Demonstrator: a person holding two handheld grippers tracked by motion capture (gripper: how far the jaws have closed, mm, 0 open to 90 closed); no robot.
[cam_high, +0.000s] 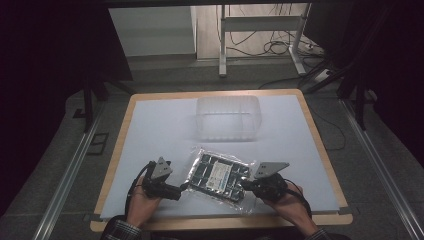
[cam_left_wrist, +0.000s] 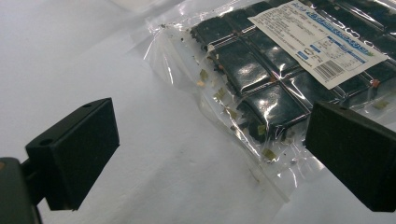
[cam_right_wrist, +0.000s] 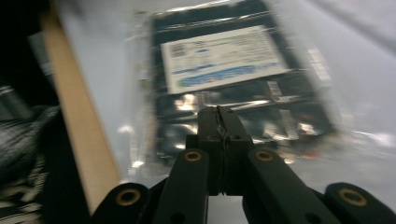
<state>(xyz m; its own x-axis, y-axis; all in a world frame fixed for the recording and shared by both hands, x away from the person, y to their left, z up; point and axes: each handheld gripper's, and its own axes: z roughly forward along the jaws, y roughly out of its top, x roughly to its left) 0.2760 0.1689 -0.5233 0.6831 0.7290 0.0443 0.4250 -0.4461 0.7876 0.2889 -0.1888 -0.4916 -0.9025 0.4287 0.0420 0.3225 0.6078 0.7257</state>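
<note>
A clear plastic tub (cam_high: 228, 118) stands upper centre, nothing visible inside. The clear bag (cam_high: 218, 175) holds dark blocks under a white label (cam_left_wrist: 316, 43). The right gripper (cam_right_wrist: 218, 122) pinches its edge; the left gripper (cam_left_wrist: 210, 149) gapes.

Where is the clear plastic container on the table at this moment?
In the high view, the clear plastic container stands at the far middle of the white table, beyond the sealed packet, apart from it.

Blurred packet (cam_right_wrist: 219, 88), label unreadable
</note>
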